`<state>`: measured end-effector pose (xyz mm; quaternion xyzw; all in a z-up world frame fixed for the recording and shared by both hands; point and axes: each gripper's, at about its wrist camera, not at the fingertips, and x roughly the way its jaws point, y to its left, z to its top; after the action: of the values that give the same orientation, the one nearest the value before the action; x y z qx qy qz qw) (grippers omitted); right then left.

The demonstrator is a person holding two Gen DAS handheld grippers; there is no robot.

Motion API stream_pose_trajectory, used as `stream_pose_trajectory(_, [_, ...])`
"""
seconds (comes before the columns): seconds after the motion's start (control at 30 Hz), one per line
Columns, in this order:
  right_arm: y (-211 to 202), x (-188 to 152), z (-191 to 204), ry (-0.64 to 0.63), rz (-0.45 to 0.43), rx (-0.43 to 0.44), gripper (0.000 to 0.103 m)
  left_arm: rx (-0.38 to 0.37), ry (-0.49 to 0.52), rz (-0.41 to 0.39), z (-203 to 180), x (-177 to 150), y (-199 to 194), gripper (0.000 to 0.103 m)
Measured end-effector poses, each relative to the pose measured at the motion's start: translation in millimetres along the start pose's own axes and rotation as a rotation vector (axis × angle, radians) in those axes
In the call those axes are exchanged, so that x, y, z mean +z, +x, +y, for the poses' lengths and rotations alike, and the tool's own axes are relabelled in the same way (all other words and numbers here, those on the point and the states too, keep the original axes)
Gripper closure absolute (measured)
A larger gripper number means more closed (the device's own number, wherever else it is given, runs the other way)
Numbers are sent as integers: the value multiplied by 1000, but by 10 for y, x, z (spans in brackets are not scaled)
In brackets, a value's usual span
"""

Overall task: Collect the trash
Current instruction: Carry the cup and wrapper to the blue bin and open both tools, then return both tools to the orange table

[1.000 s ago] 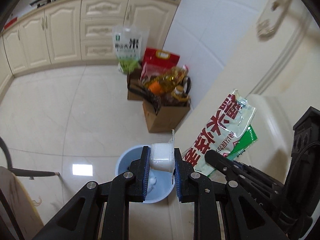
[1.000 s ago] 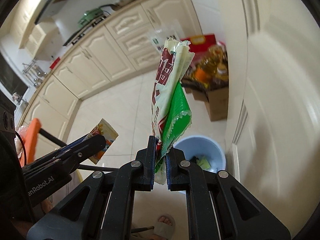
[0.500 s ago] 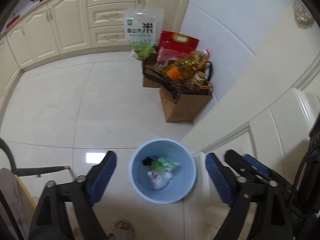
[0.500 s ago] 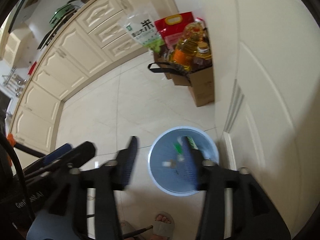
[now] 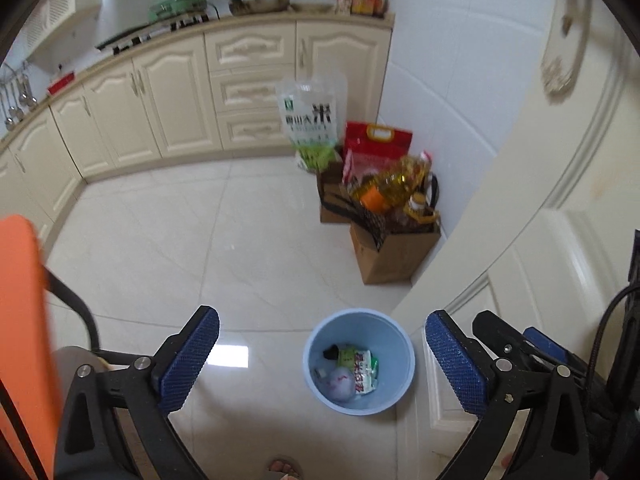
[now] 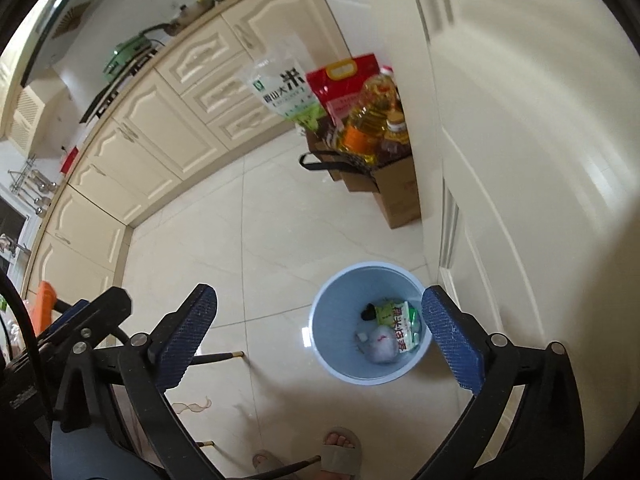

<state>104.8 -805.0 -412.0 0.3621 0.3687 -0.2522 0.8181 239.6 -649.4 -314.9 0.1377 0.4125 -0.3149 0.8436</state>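
Note:
A light-blue bin (image 5: 400, 384) stands on the tiled floor beside the door frame. Inside it lie a red, white and green wrapper (image 5: 364, 370), a white cup (image 5: 340, 386) and a few smaller scraps. My left gripper (image 5: 320, 316) hangs above the bin with its jaws opening wide and nothing between them. In the right wrist view the same bin (image 6: 328, 344) holds the wrapper (image 6: 402, 330) and the cup (image 6: 380, 344). My right gripper (image 6: 319, 291) hovers over it, jaws also opening, nothing between its blue pads.
A cardboard box (image 5: 394, 256) with oil bottles, a red bag (image 5: 376, 144) and a rice bag (image 5: 310, 120) stand by the wall. Cream cabinets (image 5: 168, 104) line the back. A white door (image 6: 520, 160) is close on the right, an orange chair back (image 5: 20, 320) on the left, a sandalled foot (image 6: 340, 448) below.
Both grippers went from shut to wide open. The left let go of the white cup and the right of the wrapper; both pieces now lie in the bin.

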Motion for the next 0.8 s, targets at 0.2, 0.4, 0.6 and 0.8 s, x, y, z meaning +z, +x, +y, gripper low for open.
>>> stream_pose_trajectory(0.2, [-501,-64,377,-33,-56,16,0,11,-17,-107,283,-321,-818,1])
stream_pose_trajectory(0.4, [-1133,-225,949,-129,-134,47,0,26,-55,-198,784,-825,-1766,1])
stream_pose_trajectory(0.6, [-1655,-481,1593,-226,-199,68,0,59,-115,-279,1323,-1297,-2545,1])
stream_pose_trajectory(0.8, [-2093,-786,2292,-331,-259,86,0,111,-176,-369,1859,-1879,-3316,1])
